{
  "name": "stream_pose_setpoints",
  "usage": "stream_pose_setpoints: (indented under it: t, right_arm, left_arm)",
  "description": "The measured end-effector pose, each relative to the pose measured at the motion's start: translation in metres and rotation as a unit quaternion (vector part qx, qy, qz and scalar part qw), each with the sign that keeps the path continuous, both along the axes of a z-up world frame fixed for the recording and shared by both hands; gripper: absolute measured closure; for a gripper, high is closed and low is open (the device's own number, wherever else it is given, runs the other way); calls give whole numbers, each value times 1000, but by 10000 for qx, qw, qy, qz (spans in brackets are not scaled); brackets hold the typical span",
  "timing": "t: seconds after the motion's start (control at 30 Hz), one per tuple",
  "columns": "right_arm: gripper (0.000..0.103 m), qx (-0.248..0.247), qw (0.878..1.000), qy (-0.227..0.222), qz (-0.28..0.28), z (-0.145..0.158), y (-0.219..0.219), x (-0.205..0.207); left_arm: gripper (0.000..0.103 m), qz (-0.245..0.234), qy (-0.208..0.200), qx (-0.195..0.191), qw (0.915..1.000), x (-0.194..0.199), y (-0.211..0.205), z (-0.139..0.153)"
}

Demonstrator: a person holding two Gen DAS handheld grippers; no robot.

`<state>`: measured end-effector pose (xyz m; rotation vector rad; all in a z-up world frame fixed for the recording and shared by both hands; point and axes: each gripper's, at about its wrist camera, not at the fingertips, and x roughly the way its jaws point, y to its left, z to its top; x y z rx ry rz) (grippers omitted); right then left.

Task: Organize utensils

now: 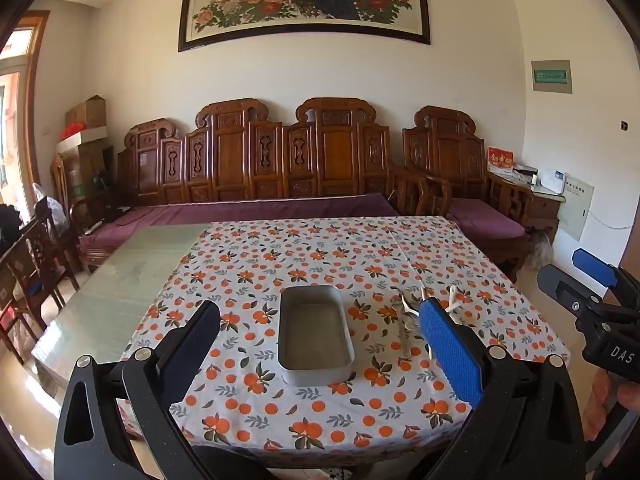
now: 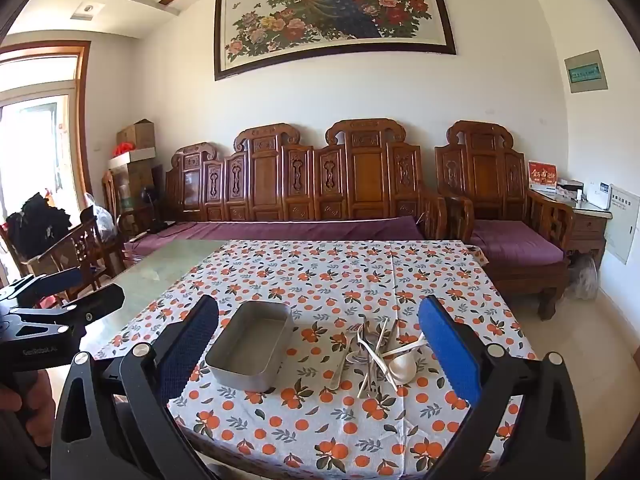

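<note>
A long carved dark-wood bench (image 2: pixel 304 184) with a purple seat cushion is standing against the white plastered wall (image 2: pixel 360 92), and a matching carved armchair (image 2: pixel 496 200) is sitting just beside it. A wide dark-framed painting of a peacock among peonies (image 2: pixel 332 8) is hanging above them. Daylight is pouring in through a wood-framed glass door (image 2: pixel 36 152) on the left. Brown cardboard boxes (image 2: pixel 136 148) are stacking up in the corner. A pale tiled floor (image 2: pixel 592 320) is showing at the right.
</note>
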<state>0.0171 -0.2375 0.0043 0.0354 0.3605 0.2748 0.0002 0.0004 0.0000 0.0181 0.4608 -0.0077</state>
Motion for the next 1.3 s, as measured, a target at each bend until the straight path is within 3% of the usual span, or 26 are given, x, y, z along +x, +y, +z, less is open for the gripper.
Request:
stream_pose_setpoints:
  t: [1.3]
  right_arm:
    - [2,29,10000,3,8,2,-1,-1]
  left_arm:
    - [6,-16,-43,-42,10000,3,-1,0]
